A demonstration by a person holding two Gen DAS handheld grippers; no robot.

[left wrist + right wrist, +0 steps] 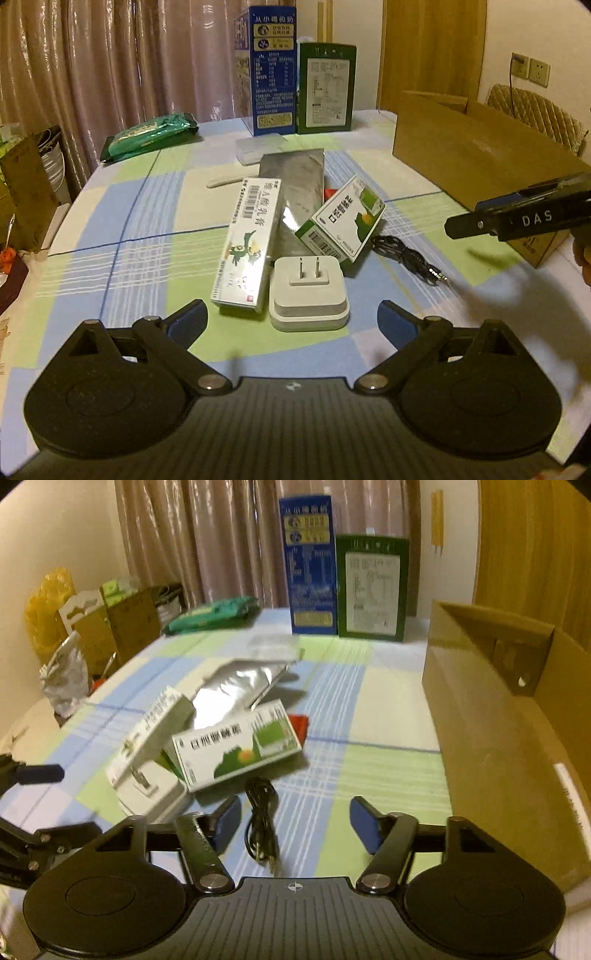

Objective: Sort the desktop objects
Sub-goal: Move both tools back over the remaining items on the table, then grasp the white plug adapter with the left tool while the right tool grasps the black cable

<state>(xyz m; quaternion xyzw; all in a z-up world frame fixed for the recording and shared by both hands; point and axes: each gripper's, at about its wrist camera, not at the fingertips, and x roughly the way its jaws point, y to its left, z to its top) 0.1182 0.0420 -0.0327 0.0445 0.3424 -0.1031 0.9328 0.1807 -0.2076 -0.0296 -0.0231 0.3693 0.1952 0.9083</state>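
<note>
Blue pads spread wide on my left gripper (291,321), nothing between them, and the white plug adapter (308,293) sits dead ahead at twelve o'clock, prongs up, just beyond the fingertips. Touching it at eleven o'clock is the long white medicine box (246,243), lying lengthwise away from me. At one o'clock the green-and-white medicine box (341,218) rests tilted, its near end propped above the cloth, beside the adapter. Behind both lies the silver foil pouch (295,184), flat on the checked tablecloth (122,236). A coiled black cable (406,254) trails off at two o'clock.

Over on my right gripper (293,825), the fingers are parted too, holding nothing. The black cable (263,819) lies right between the pads, running toward me at twelve o'clock. The green-and-white medicine box (240,744) is at eleven o'clock just past it, with the adapter (149,792) further round at ten o'clock. The brown cardboard box (502,716) stands open at two o'clock, its wall close along my right side.

Far back at twelve o'clock, a tall blue carton (310,565) and a green carton (373,589) stand upright side by side, with a green packet (210,614) lying at eleven o'clock. This view is a little blurred.
</note>
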